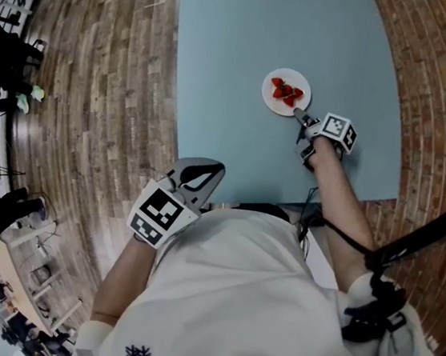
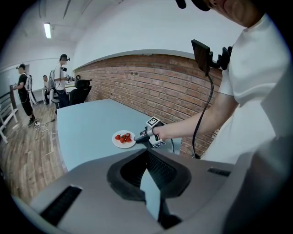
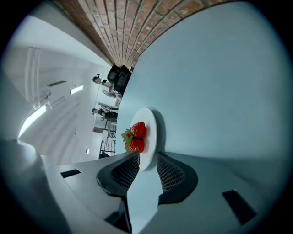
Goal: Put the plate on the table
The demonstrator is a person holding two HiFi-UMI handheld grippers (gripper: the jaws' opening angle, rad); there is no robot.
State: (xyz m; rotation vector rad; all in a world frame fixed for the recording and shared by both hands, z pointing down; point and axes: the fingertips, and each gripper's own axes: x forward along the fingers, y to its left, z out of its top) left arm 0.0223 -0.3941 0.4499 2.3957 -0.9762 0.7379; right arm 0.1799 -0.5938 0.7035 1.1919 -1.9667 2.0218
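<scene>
Right gripper view: right tool (image 3: 147, 158), jaws apart, straddles the plate (image 3: 151, 125) rim.

Wood-plank floor (image 1: 98, 77) spreads at 9 o'clock of the pale blue table (image 1: 250, 23), a red brick wall (image 1: 435, 94) at 3 o'clock. A ceiling strip light (image 2: 47, 30) glows at 10 o'clock in the left gripper view.

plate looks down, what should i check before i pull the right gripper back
1. Plate flat on the table: ok.
2. Right gripper jaws apart: ok, though the plate's rim sits between them.
3. Rim touching neither jaw: cannot tell.
4. Strawberries on the plate: ok.
5. Plate well in from the table's edge: ok.
6. Left gripper off the table, jaws together, empty: ok.
</scene>
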